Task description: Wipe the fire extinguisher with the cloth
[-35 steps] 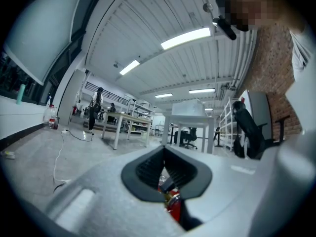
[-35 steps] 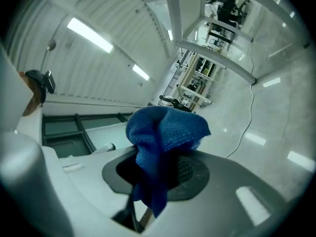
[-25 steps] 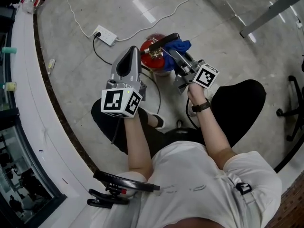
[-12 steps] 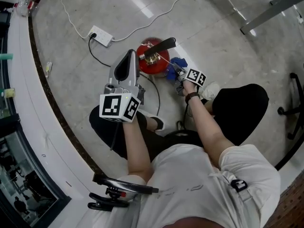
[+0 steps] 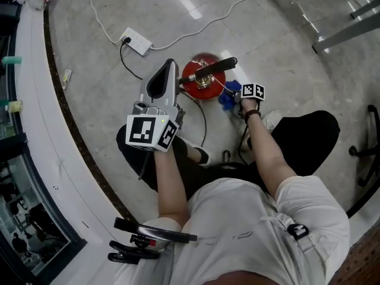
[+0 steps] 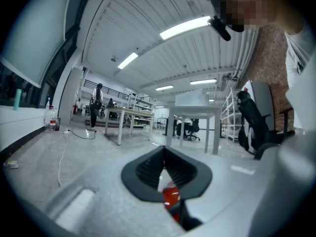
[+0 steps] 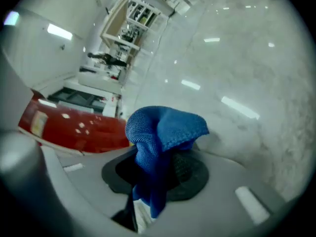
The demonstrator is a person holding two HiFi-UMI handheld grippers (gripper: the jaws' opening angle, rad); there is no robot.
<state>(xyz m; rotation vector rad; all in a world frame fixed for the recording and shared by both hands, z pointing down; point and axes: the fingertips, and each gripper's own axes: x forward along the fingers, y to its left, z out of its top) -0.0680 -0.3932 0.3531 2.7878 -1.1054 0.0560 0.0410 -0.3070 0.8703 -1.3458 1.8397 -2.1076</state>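
Note:
A red fire extinguisher (image 5: 200, 79) with a black handle (image 5: 212, 68) stands on the grey floor in the head view. My right gripper (image 5: 233, 94) is low at its right side, shut on a bunched blue cloth (image 5: 228, 94). In the right gripper view the cloth (image 7: 165, 127) bulges out of the right gripper (image 7: 158, 162), close beside the red cylinder (image 7: 74, 127). My left gripper (image 5: 171, 64) hovers left of the extinguisher, its jaws together and holding nothing. In the left gripper view a bit of the red extinguisher (image 6: 171, 196) shows through the left gripper (image 6: 164, 149).
A white power strip (image 5: 136, 41) with white and black cables lies on the floor beyond the extinguisher. Metal table legs (image 5: 347, 31) stand at the far right, a chair base (image 5: 367, 153) at the right edge. A white ledge (image 5: 35, 100) runs along the left.
My right gripper has carried the blue cloth from the extinguisher's top down its right side. The left gripper has hardly moved.

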